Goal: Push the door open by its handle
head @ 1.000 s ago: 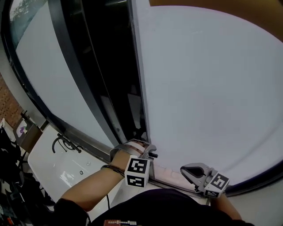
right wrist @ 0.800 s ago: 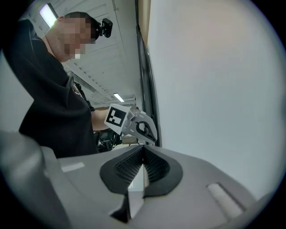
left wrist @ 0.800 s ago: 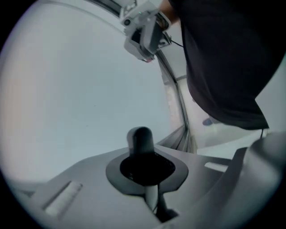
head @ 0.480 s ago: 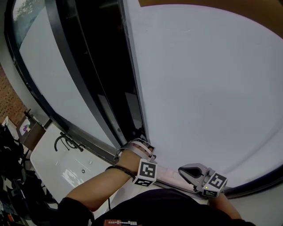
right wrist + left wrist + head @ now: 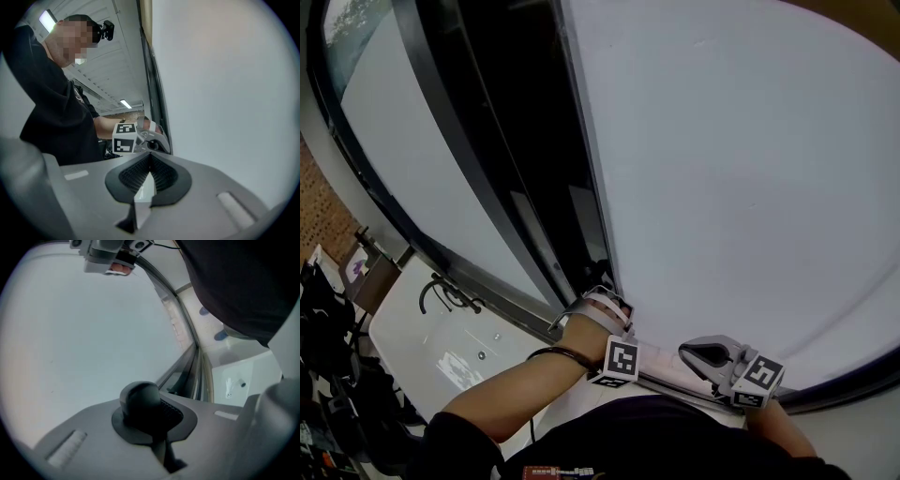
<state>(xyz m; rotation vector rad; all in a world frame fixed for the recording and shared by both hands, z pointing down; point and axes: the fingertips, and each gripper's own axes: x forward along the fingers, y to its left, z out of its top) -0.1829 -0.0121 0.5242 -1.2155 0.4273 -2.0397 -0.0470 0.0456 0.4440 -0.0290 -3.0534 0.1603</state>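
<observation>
Left gripper view: the left gripper [image 5: 146,414] has its jaws closed on the dark round door handle [image 5: 138,397]. The handle sticks up from between them. Behind it is the big white door [image 5: 79,343]. The right gripper [image 5: 105,258] shows at the very top, close to the door. A white sink [image 5: 236,380] sits low on the right. The person's dark clothes [image 5: 234,282] fill the top right corner.

Right gripper view: the right gripper's jaws are closed together with nothing between them. They point along the white door, which fills the right side. Past the jaws, the left gripper is at the door's edge, with the person's arm behind it.

Head view: both grippers are low in the picture, near each other and close to the door. The left one is at the door's edge, next to a dark gap [image 5: 525,141]. The door handle is hidden under it. At the lower left, the sink has a black tap [image 5: 441,298] over it. A brick wall [image 5: 319,216] is at the far left.
</observation>
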